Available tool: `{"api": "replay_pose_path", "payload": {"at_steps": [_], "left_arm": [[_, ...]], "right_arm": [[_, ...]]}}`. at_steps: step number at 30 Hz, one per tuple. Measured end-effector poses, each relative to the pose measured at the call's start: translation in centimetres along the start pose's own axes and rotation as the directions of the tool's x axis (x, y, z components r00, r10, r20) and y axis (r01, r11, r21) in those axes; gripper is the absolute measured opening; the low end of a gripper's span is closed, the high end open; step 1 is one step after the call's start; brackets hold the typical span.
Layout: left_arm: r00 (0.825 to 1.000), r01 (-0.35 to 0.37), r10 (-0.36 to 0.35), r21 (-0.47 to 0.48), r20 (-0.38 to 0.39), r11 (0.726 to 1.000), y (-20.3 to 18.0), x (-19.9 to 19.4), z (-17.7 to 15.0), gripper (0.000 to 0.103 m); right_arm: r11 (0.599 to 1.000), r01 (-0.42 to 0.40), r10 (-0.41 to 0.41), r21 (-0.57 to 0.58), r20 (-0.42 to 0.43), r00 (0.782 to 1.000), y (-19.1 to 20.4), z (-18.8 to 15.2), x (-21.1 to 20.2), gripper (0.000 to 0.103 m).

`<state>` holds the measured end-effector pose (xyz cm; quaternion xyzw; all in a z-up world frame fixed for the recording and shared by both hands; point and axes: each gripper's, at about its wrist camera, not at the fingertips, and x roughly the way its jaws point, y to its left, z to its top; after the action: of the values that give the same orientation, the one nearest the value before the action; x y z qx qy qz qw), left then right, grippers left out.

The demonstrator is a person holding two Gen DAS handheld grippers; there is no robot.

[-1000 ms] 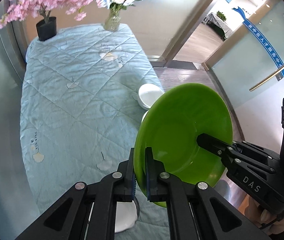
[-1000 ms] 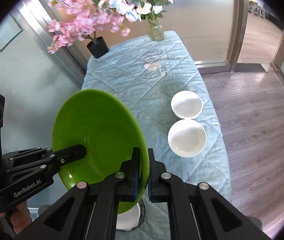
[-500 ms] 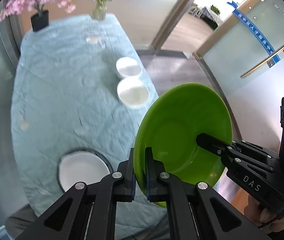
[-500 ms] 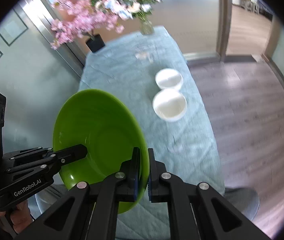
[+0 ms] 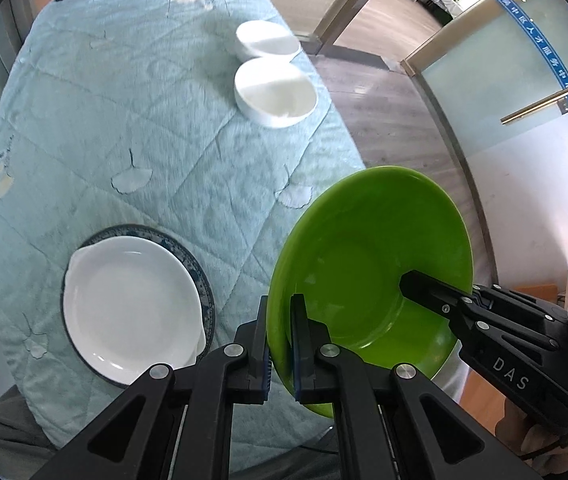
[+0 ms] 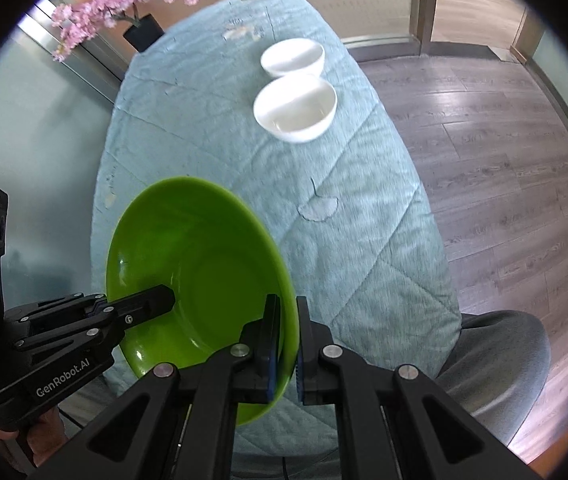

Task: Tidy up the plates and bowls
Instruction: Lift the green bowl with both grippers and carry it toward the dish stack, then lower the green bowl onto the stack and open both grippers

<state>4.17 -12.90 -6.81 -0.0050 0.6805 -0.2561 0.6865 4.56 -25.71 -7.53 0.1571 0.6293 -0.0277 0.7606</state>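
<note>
Two grippers share one load: the green plate (image 5: 368,264), held in the air over the near right edge of the table (image 5: 132,128).

- Left gripper (image 5: 280,344): jaws nearly closed, pinching the plate's rim between the blue pads. Right gripper (image 6: 284,344): same pinch on the opposite rim. The plate hangs between them, touching nothing else.
- White plate (image 5: 132,312) lies flat on a dark-rimmed plate (image 5: 204,280) at the near left of the blue quilted cloth, just beside the left gripper's fingers in the left wrist view.
- Two white bowls (image 6: 295,106) sit at the far right of the table, one just behind the other, well apart from the plates.
- Flower pot (image 6: 142,34) and glass vase at the far end, out of the way.

Judgement: the step in hand looks like carrying the green plate over to the plate stack. To do it well:
- move both hands together at one pace, so neither pinch twists the rim;
- level the plate before lowering, since it appears tilted in both views;
- centre it above the white plate, then descend straight;
- let it rest fully before opening either jaw, and open both together;
- a glazed rim may slip if the grip eases early.
</note>
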Motion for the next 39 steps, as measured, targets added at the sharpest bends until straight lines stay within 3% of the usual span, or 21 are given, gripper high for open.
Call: {"api": "replay_pose_path", "payload": {"at_steps": [18,32,38,39], "left_arm": [[0.995,-0.024,0.011,-0.127,-0.104,0.992,3.6,11.6,2.8,0.004],[0.981,-0.094,0.059,-0.189,-0.185,0.978,5.2,15.2,3.4,0.004],[0.981,-0.100,0.069,-0.164,-0.182,0.981,4.3,15.7,3.5,0.004],[0.982,-0.108,0.081,-0.154,-0.171,0.982,4.0,15.5,3.4,0.010]], "right_arm": [[0.999,0.005,-0.001,0.037,-0.112,0.994,-4.1,0.7,9.6,0.006],[0.995,-0.051,0.067,0.085,-0.203,0.977,-4.8,1.2,14.2,0.006],[0.991,-0.066,0.088,0.116,-0.192,0.978,-5.3,1.3,14.7,0.007],[0.989,-0.071,0.094,0.127,-0.184,0.978,-5.3,1.4,14.9,0.008]]}}
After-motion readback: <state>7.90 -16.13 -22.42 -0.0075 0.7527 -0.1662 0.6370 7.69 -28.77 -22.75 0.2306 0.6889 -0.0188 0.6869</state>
